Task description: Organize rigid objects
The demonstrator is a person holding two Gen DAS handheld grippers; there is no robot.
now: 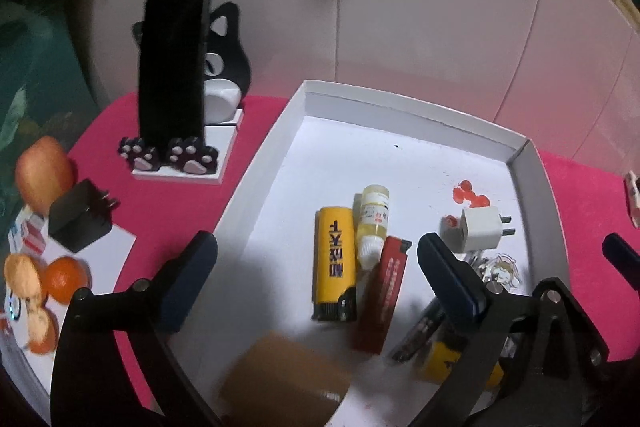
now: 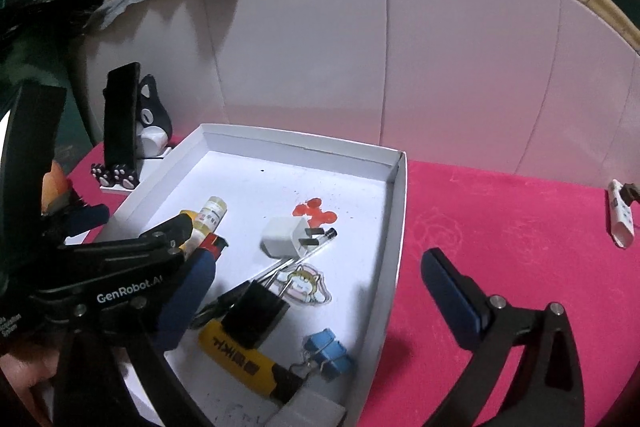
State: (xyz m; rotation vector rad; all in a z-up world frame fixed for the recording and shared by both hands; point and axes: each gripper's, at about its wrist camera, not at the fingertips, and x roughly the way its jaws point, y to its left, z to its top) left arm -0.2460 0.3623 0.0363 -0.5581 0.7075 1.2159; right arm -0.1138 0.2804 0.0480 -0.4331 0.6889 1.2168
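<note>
Pink cloth covers the table, and a shallow white cardboard tray sits on it in front of a pale curved backboard.

Only the left wrist view takes in the clutter left of the tray: a black phone propped upright in a cat-shaped stand with paw feet, a black plug adapter on a white card, an apple behind it, and peeled orange pieces nearer the camera. That view also shows a brown block, blurred, at the tray's near end.

Only the right wrist view shows the tray's near right corner: a black binder clip lying on top of 1 yellow lighter, a blue binder clip just beside it, a cartoon sticker charm and a thin pen running under the white charger. Far right on the cloth lies a small white tube, well apart from the tray.

Both views share the tray's middle: another yellow lighter, a small yellowish dropper bottle touching it, a red lighter tilted against them, and red stains on the tray floor.

The left gripper hangs over the tray with its fingers spread wide and nothing between them. The right gripper likewise stands wide apart, 1 finger over the tray and the other over bare cloth, gripping nothing.
</note>
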